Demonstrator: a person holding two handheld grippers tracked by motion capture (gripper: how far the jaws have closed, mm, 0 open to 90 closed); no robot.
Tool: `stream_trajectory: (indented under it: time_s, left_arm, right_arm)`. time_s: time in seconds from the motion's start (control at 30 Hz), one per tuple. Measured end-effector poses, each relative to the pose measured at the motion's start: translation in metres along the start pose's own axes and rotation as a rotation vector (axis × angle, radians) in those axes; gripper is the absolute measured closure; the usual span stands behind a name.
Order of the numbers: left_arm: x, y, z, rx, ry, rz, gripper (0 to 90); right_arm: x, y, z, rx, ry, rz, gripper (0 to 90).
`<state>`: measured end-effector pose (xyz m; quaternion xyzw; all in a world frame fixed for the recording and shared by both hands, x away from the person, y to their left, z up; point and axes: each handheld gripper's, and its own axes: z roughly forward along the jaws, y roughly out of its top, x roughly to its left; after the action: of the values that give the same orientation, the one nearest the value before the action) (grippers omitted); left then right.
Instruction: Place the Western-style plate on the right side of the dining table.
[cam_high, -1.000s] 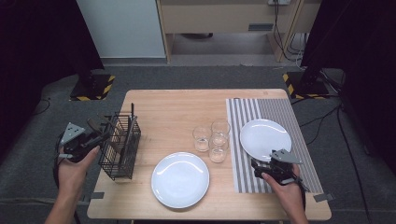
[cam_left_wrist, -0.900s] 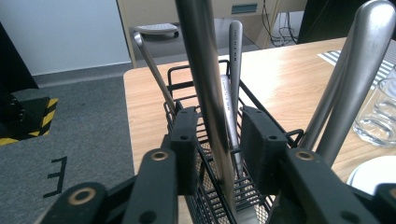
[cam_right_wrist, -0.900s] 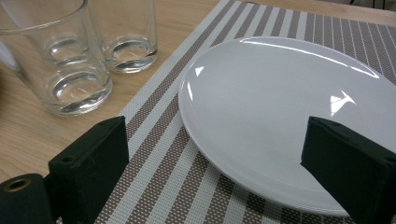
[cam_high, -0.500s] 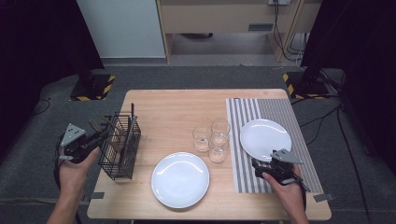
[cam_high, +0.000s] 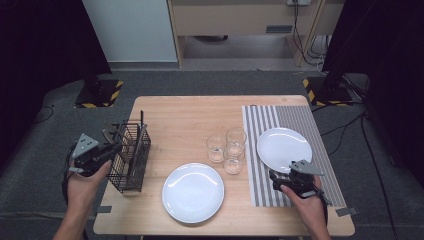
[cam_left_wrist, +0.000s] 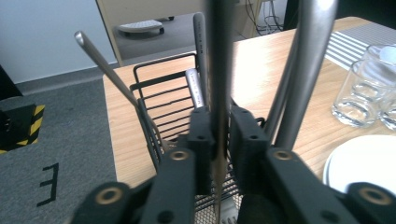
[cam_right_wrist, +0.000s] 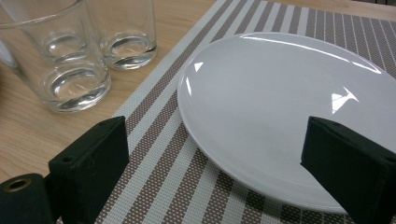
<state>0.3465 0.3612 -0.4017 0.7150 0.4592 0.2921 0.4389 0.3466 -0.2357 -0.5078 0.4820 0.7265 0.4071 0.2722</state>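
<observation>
A black wire cutlery basket (cam_high: 131, 157) stands at the table's left edge with several metal utensils in it. My left gripper (cam_high: 112, 147) reaches into it from the left. In the left gripper view its jaws (cam_left_wrist: 223, 135) have just been closing and now pinch one upright metal utensil handle (cam_left_wrist: 220, 56). My right gripper (cam_high: 280, 180) rests low over the striped placemat (cam_high: 300, 120), open. Its pads (cam_right_wrist: 91, 154) stand wide apart at the near rim of a white plate (cam_right_wrist: 280, 102), with nothing between them.
A second white plate (cam_high: 193, 192) lies on the bare wood near the front. Three clear glasses (cam_high: 227, 147) stand between the two plates, close to the mat's left edge. More handles (cam_left_wrist: 303, 60) lean in the basket beside the held one.
The left gripper has shifted slightly at the basket's left side. The right hand has kept still.
</observation>
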Motion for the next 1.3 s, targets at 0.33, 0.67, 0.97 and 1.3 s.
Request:
stream_trajectory:
  time_s: [0.33, 0.67, 0.97, 1.3]
  left_arm:
    - [-0.001, 0.01, -0.009, -0.014, -0.047, 0.02, 83.2]
    - [0.008, 0.021, -0.02, -0.044, -0.055, 0.017, 83.2]
    - [0.014, 0.023, -0.022, -0.044, -0.103, 0.026, 83.2]
    - [0.025, 0.03, -0.028, -0.039, -0.174, 0.051, 83.3]
  right_arm:
    - [-0.001, 0.0, 0.0, 0.002, 0.003, 0.007, 7.8]
    - [-0.001, 0.0, -0.001, -0.002, 0.005, 0.008, 7.8]
    - [-0.001, 0.0, -0.001, -0.005, 0.003, 0.011, 7.8]
    - [-0.001, 0.0, -0.001, -0.007, 0.002, 0.007, 7.8]
